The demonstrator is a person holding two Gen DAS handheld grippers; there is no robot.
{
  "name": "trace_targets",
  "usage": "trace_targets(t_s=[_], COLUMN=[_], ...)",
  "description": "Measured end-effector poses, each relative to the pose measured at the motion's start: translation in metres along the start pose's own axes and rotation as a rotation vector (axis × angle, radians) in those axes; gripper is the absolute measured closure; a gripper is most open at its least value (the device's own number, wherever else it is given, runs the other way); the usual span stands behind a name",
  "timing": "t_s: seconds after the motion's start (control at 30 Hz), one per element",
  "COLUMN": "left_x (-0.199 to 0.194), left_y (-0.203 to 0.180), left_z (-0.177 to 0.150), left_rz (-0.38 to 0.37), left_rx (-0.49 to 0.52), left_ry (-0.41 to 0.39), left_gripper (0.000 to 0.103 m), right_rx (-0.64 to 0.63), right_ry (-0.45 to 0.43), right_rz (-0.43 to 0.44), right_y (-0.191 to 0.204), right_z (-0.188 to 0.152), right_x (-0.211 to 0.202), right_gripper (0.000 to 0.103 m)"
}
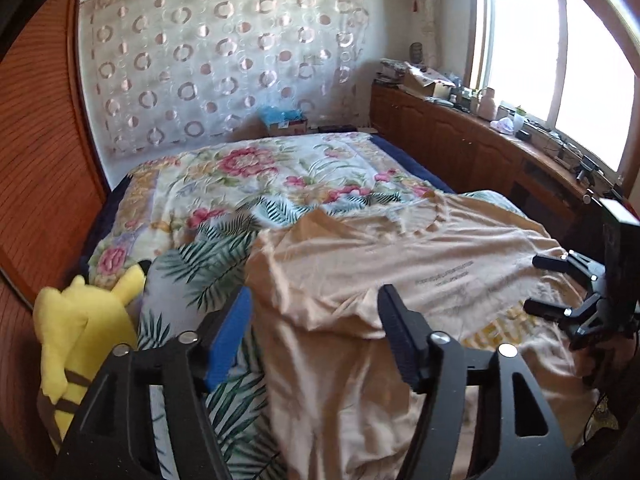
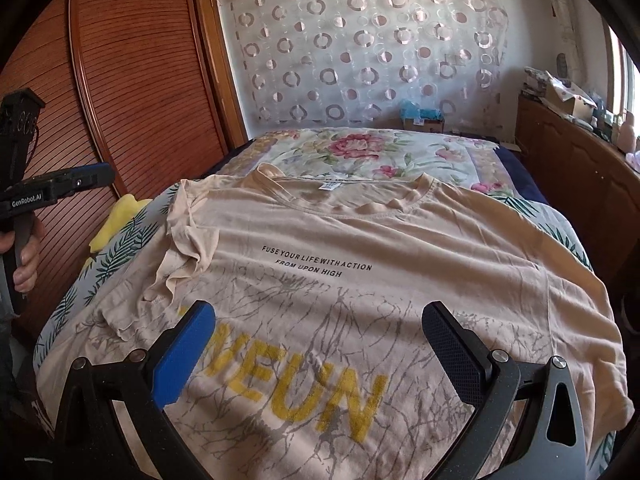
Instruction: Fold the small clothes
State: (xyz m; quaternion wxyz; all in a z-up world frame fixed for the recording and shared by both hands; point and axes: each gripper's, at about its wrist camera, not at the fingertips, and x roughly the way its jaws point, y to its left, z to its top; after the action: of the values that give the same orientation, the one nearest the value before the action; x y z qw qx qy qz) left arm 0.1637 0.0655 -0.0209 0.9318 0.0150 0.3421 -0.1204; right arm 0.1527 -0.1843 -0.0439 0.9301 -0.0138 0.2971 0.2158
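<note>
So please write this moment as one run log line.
left fingers: open, empty | right fingers: open, empty | shirt: flat, one sleeve folded in

bed [image 2: 516, 160] | floral blanket [image 2: 360, 148] | on it: beige T-shirt [image 2: 400, 240], yellow plush [image 1: 88, 320]

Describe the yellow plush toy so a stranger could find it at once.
Start at the bed with its floral cover. At its left edge, beside the slatted wooden door, stands the plush toy, just left of the beige T-shirt. It is the only bright yellow stuffed thing there, with pointed ears and a brown strap.
</note>
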Motion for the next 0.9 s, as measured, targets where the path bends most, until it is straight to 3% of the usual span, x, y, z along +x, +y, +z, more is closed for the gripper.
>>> trace_targets(t_s=[0.1,0.2,0.33,0.47,0.67,0.9], left_x=[0.009,0.02,0.035,0.045,0.049,0.052], left_y=[0.014,0.026,0.039,0.044,0.044,0.045], left_z=[-0.022,-0.043,-0.064,-0.075,-0.079,-0.078], left_rz=[0.03,0.057,0.081,0.092,0.097,0.104], left_rx=[-0.024,-0.043,-0.075,-0.091,-0.085,-0.078], left_ry=[0.04,0.088,0.144,0.185,0.194,0.198], left_gripper=[0.026,0.026,0.026,0.026,0.024,0.022], right_rx=[-0.029,-0.076,-0.143,-0.193,-0.268,-0.279], right_ry=[0.003,0.009,0.018,0.039,0.08,0.16], right_rz=[0.03,0.067,0.12,0.188,0.267,0.307], right_y=[0.007,0.012,0.026,0.046,0.074,0.076], right_z=[0.01,0.02,0.033,0.049,0.061,0.069], right_x=[0.005,0.014,0.03,0.054,0.092,0.139], right_gripper=[0.005,0.016,0.043,0.055,0.063,0.063])
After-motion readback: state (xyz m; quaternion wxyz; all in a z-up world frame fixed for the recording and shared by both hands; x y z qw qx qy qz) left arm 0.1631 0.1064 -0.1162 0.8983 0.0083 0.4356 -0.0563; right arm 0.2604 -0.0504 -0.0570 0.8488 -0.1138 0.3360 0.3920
